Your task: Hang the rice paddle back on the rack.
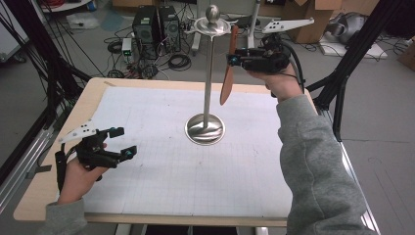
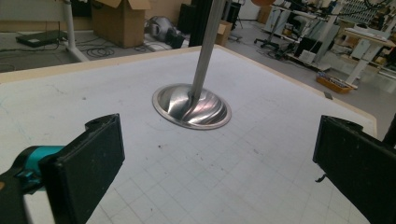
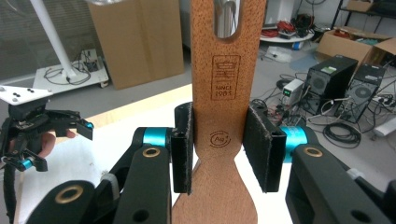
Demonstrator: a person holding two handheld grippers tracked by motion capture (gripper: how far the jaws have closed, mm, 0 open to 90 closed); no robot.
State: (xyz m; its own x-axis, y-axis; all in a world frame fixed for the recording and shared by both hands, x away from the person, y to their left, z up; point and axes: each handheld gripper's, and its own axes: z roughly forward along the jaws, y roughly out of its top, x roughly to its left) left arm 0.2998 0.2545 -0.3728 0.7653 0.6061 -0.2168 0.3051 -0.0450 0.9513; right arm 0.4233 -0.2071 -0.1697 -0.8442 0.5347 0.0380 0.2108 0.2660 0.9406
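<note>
While I had my right gripper [image 1: 234,59] up by the top of the tall polished steel stand [image 1: 208,73], its jaws were clamped on the flat brown wooden spatula [image 1: 227,78], which hung blade-down beside the pole, clear of the white gridded table [image 1: 161,171]. My guess is I held it that high because its slot was meant to go on the stand's top disc. My left gripper [image 1: 122,142] sat low near the table's edge, out of the way.

From the left gripper view, its pads [image 2: 88,163] stood wide apart, nothing between them, facing the stand's round base [image 2: 191,106].

The right gripper view had the spatula [image 3: 224,93] pinched at its narrow neck, with the slot above the pads [image 3: 183,147], probably so the hole stayed free.
</note>
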